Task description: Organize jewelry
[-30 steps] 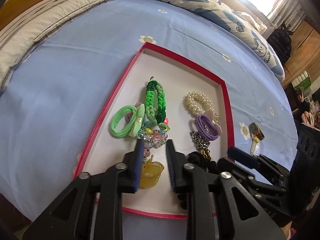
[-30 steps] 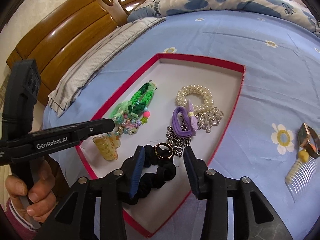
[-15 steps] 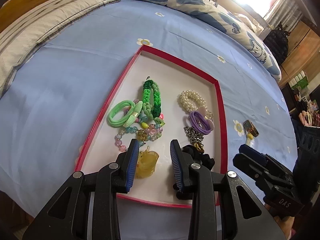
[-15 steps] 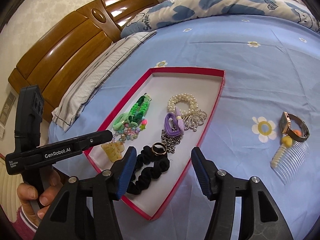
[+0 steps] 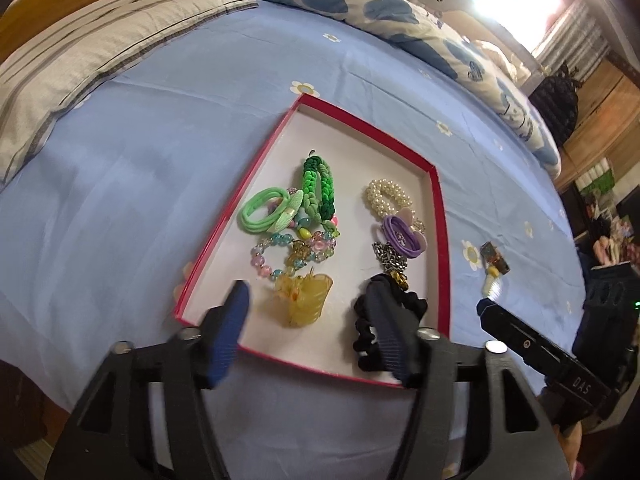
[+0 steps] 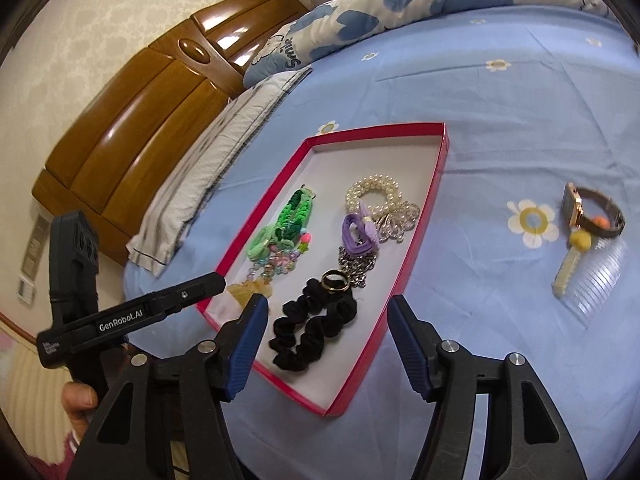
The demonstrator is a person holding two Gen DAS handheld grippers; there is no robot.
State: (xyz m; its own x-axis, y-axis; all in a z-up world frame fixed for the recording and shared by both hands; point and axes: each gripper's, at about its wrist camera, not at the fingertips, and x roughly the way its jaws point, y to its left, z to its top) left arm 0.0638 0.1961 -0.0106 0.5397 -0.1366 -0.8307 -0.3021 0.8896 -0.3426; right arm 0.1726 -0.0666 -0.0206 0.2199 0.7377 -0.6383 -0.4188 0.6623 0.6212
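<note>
A red-rimmed tray (image 5: 440, 216) (image 6: 424, 208) on the blue bedsheet holds hair ties, bracelets and a chain. My left gripper (image 5: 306, 296) hovers over its near end with its jaws opening. The yellow claw clip (image 5: 304, 300) lies in the tray below them, untouched. My right gripper (image 6: 328, 308) is over the tray's near corner, its jaws also opening and empty. The black scrunchie (image 6: 312, 328) with a gold ring (image 6: 335, 280) on it lies beneath. A watch (image 6: 592, 216) and a clear comb (image 6: 592, 276) rest on the sheet to the right of the tray.
A striped pillow (image 5: 80, 60) and a wooden headboard (image 6: 140, 120) lie to the left, and a heart-print duvet (image 5: 380, 12) lies beyond the tray. The bed's edge runs just under both grippers. A hand (image 6: 80, 396) holds the left gripper's handle.
Both grippers have pulled back from the tray and their jaws have spread much wider. The yellow clip and the ring on the scrunchie stay lying in the tray.
</note>
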